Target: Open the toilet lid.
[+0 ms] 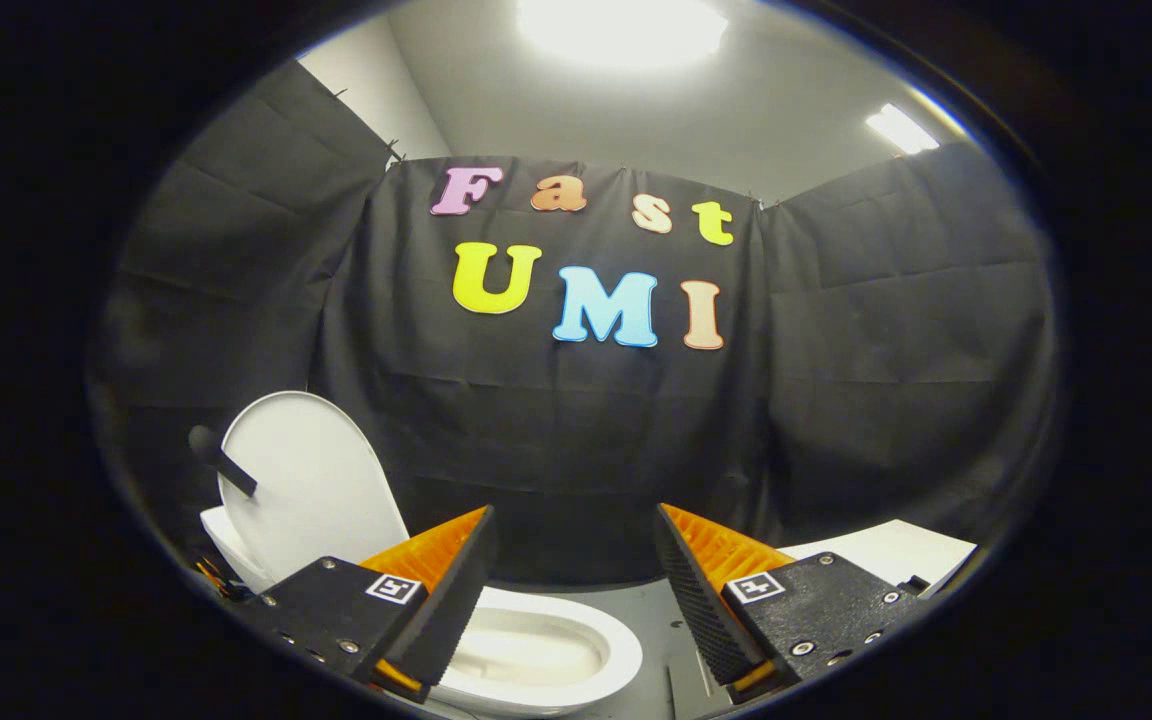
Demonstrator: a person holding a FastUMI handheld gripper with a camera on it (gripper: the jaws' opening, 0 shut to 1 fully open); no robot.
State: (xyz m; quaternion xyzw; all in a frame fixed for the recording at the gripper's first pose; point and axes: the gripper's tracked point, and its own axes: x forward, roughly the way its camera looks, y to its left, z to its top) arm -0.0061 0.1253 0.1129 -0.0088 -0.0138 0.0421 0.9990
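The lid (306, 480) stood raised, left of the released tool (571, 590); the task looked done, so only withdrawal remained.

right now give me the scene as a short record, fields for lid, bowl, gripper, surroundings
lid: raised, standing upright, a dark handle on its face
bowl: uncovered, low between and just ahead of the fingers
gripper: open, fingers wide apart, holding nothing
task state: lid looks already opened
surroundings: black cloth wall behind; a white surface beyond the right finger
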